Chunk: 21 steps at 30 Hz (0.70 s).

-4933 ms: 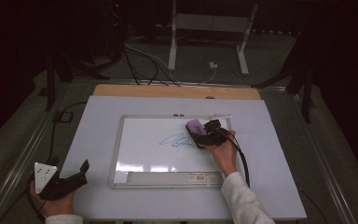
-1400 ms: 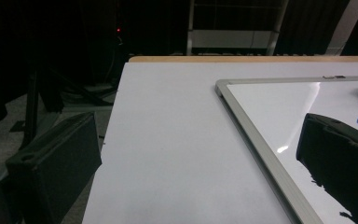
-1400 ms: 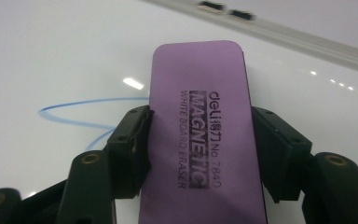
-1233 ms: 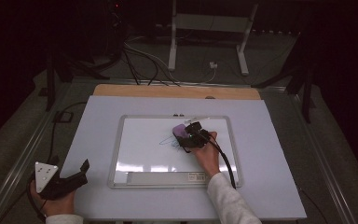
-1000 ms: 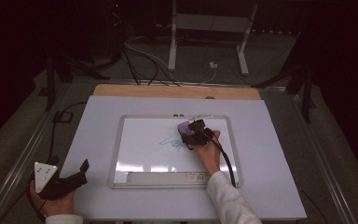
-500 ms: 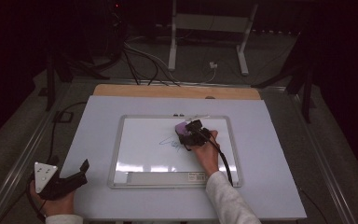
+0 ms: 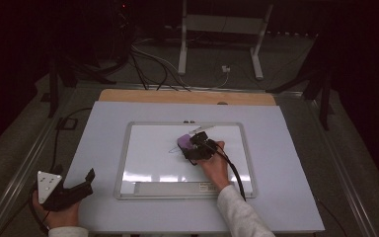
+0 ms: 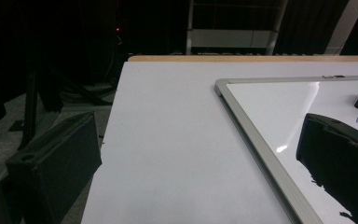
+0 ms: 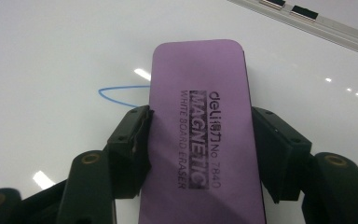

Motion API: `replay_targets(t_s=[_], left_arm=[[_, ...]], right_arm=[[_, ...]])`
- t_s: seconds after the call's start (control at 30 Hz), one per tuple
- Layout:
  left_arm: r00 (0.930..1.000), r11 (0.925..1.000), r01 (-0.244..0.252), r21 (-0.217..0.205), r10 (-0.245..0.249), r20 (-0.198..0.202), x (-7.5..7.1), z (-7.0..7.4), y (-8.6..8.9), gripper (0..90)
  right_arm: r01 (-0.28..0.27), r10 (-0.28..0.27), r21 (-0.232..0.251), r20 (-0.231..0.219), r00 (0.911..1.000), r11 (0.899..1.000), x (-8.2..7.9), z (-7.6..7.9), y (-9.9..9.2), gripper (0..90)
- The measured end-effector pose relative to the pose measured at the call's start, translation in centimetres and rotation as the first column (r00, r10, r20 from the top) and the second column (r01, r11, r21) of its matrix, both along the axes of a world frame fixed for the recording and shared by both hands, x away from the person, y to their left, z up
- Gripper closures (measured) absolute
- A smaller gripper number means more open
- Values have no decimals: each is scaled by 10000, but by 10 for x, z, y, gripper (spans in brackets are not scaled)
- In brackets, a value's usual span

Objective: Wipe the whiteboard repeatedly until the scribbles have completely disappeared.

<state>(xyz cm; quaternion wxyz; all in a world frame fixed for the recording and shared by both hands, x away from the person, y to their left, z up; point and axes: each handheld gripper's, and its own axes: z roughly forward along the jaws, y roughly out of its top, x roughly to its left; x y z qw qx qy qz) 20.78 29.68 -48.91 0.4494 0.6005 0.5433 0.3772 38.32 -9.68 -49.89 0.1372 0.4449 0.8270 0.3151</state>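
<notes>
Left gripper [image 7: 90,176]: rests at the near left corner of the pale lavender tabletop [image 7: 296,163], jaws spread wide with nothing between them, well apart from the work.

Right gripper [image 9: 198,140]: both black pads press the long sides of the purple rectangular foam whiteboard eraser [image 9: 200,126], printed "MAGNETIC WHITE BOARD ERASER". The eraser lies flat on the silver-framed white dry-erase board [image 7: 123,163], in its upper middle, next to a thin blue marker line [image 9: 116,95].

Risks, as judged:
- The pads hold only the eraser's near half. Uneven downward pressure could tip the far end up and leave part of the line unwiped.
- The foam sides may compress, letting the eraser twist or slide out between the pads during a stroke.
- The board lies loose on the tabletop with no hand steadying it; a firm wipe could shove it.

Limits of view:
- The eraser hides whatever ink lies beneath it; the blue line's full run cannot be made out.
- From above, hand and gripper cover most of the eraser.
- The small fittings on the board's far frame are too small to identify.
- The surroundings beyond the tabletop are dark.
</notes>
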Motion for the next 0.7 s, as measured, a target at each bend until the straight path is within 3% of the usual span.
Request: replay_targets(t_s=[0.07,0.13,0.23,0.43,0.6,0.7], left_arm=[[10000,10000,-9,-20,9,17,0,0,0,6],[10000,10000,-4,-26,4,1,0,0,1,6],[10000,10000,34,23,-33,-49,1,-1,0,6],[10000,10000,30,34,-30,-28,1,0,0,6],[10000,10000,25,39,-25,-32,1,0,0,6],[10000,10000,2,9,-2,3,0,0,0,6]], right_arm=[[369,-364,-233,217,9991,9990,3,0,-4,413],[686,-683,-183,158,9975,9975,7,0,-8,414],[702,-700,-140,147,9974,9974,6,0,-8,414],[-167,168,97,-97,9998,9998,-7,0,2,414],[-935,938,127,-238,9953,9955,-20,1,7,414],[-771,771,-190,-30,9970,9968,-18,2,6,414]])
